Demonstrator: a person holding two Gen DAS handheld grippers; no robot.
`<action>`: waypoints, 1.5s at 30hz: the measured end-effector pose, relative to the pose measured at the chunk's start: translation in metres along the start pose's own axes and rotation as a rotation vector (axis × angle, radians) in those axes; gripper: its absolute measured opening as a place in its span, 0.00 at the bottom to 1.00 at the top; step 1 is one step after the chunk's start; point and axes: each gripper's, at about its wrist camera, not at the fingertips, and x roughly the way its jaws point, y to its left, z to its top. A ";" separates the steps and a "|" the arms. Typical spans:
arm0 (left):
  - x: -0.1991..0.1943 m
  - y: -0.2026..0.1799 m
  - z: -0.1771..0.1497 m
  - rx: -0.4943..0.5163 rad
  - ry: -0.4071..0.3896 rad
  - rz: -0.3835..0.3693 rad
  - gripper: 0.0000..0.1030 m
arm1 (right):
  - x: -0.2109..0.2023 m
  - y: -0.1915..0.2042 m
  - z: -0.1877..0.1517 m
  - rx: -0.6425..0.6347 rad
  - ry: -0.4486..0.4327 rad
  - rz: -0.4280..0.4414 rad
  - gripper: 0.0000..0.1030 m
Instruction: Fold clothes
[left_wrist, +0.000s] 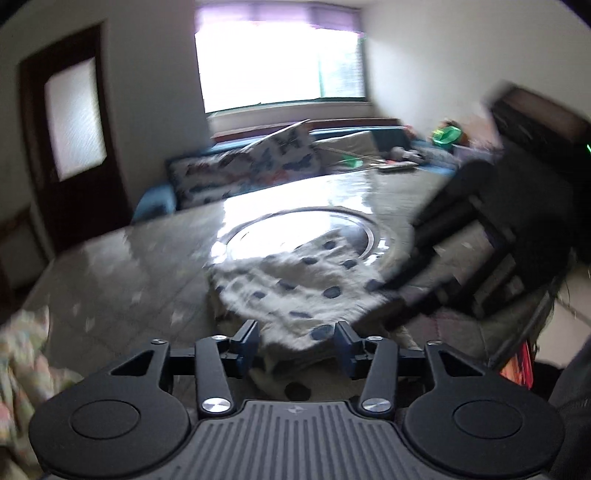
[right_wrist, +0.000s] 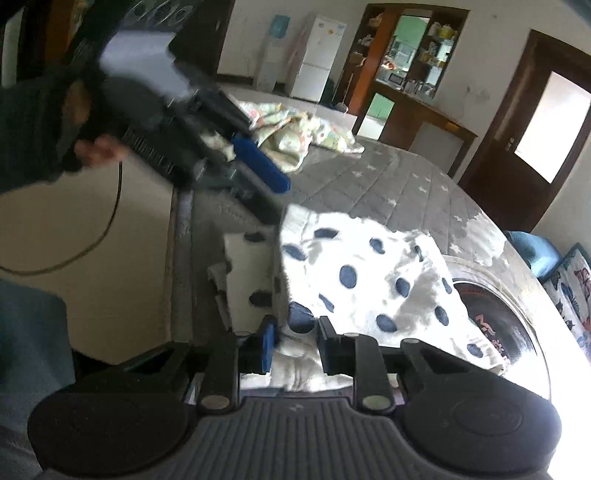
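Spotted garment (right_wrist: 369, 273): lay on the grey quilted desk (right_wrist: 399, 181), near its front edge, partly over the round glass inset (right_wrist: 498, 314); white with dark blue dots.
Fold so far: looked partly done; one layer turned over another, a lower edge showing at the desk rim; outline uneven, creases not flattened.
Left to do: judged at least one more fold and a smoothing; a second, pastel garment (right_wrist: 295, 129) sat bunched at the far side of the desk, untouched.
Right gripper (right_wrist: 293, 341): jaws drawn narrow and pinching the near hem of the spotted garment; cloth bunched between the blue pads.
Left gripper (left_wrist: 297, 345): jaws spread, not pressing on anything; spotted garment's edge lay just ahead and between the fingers (left_wrist: 248, 343), seemingly loose rather than held.
Relation across views: seen from the right wrist, left gripper hung above the garment's far-left corner, tilted down, blurred.
Surroundings: sofa (left_wrist: 236, 173) with patterned cushions beyond the desk, window (left_wrist: 280, 59) behind it.
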 end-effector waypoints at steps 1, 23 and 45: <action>0.002 -0.004 0.000 0.046 -0.007 -0.005 0.50 | -0.003 -0.004 0.002 0.016 -0.009 0.006 0.20; 0.057 -0.025 -0.015 0.468 -0.032 -0.009 0.58 | -0.011 -0.038 0.012 0.140 -0.019 0.035 0.24; 0.060 -0.033 -0.006 0.523 -0.068 -0.045 0.58 | 0.002 0.010 0.000 -0.064 0.013 -0.062 0.23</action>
